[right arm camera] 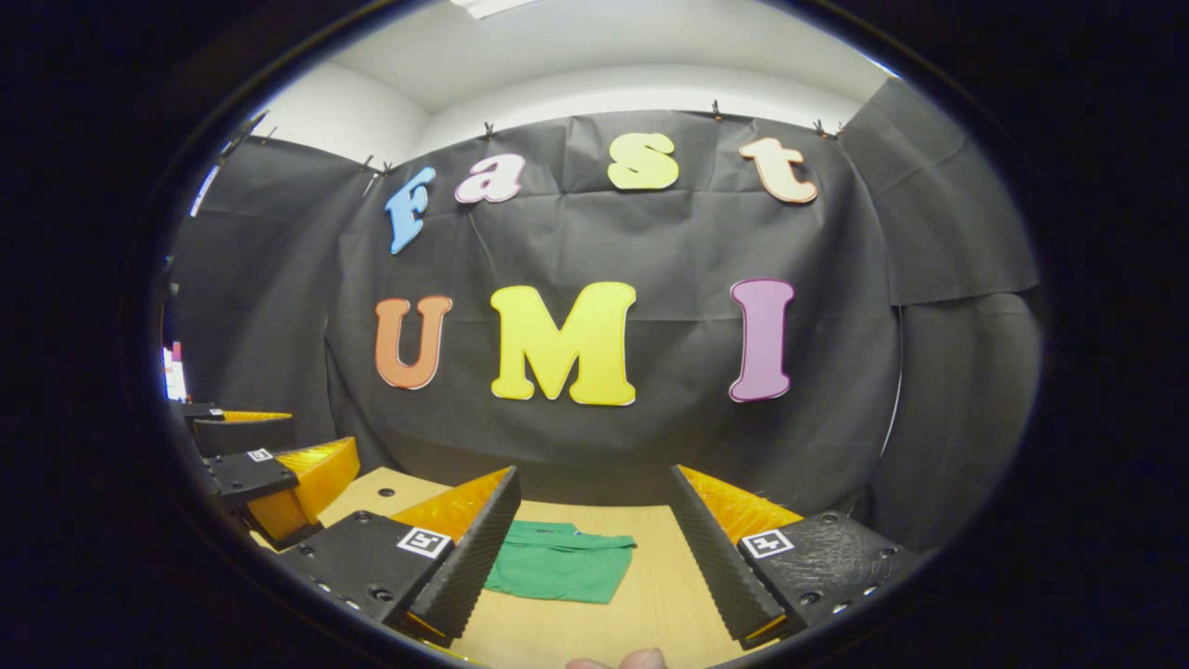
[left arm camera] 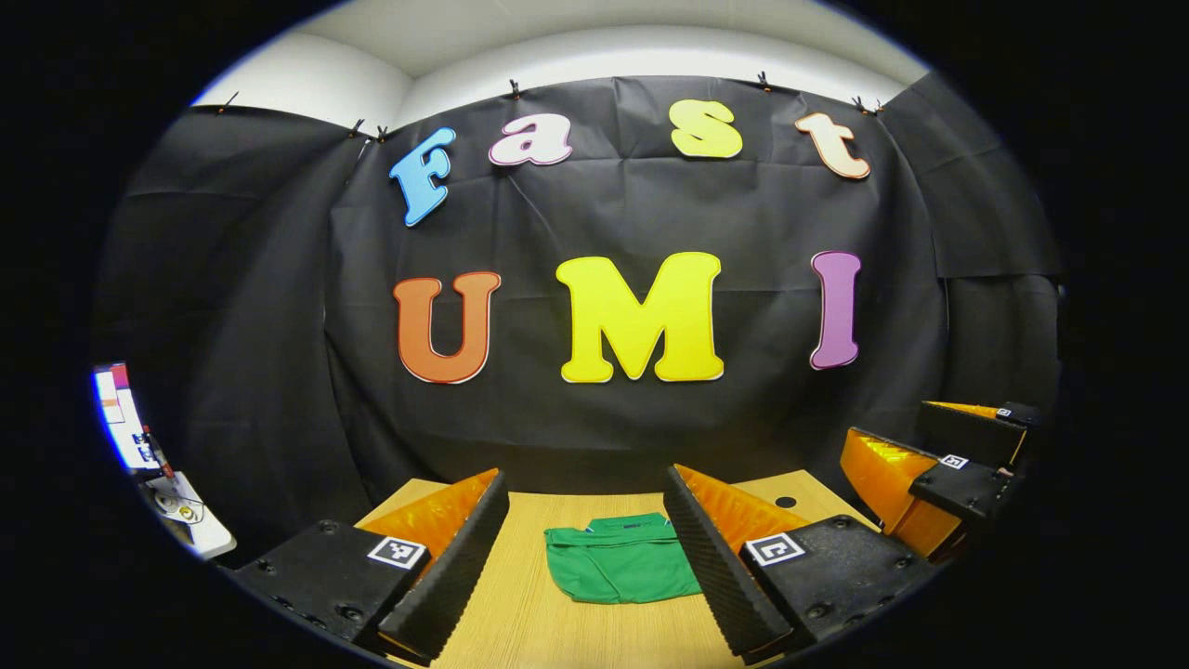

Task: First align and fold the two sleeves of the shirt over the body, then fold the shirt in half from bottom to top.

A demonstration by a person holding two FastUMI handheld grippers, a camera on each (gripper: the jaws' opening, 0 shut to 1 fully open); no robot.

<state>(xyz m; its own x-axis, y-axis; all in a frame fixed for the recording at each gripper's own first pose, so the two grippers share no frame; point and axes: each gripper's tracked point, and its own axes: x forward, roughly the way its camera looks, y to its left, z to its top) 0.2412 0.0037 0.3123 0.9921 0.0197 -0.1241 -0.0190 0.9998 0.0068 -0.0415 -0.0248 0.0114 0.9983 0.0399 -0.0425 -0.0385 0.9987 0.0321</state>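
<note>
A: Both grippers are up off the wooden table (left arm camera: pixel 520 613), jaws spread wide, nothing between them. The left gripper (left arm camera: pixel 587 567) looks straight down its fingers at the green shirt (left arm camera: pixel 620 559).

B: And the shirt's a compact packet, near the far end of the table by the black cloth wall (left arm camera: pixel 650 409). Collar edge toward the wall, I think. No sleeve sticks out, and it looks short for a full-length body.

A: From the right gripper view it's the same: the right gripper (right arm camera: pixel 594 553) gapes open, with the shirt (right arm camera: pixel 557 571) lying flat just left of centre. My guess is the folding is finished, or nearly, and the grippers are held back high so they don't snag it.

B: Fair. Each one also catches the other off to the side. There's the right gripper (left arm camera: pixel 938 483) at the edge of the left gripper view, over the table's corner, well apart from the cloth.

A: Anything in the way?

B: Not much. A small dark hole in the tabletop (left arm camera: pixel 785 502) beyond the shirt, some clutter on a side surface (left arm camera: pixel 181 506) far left, and a fingertip (right arm camera: pixel 641 660) poking in at the bottom of the right gripper view. Nothing touches the shirt.

A: If a tidy-up is wanted, that uneven near edge would be the spot.
</note>
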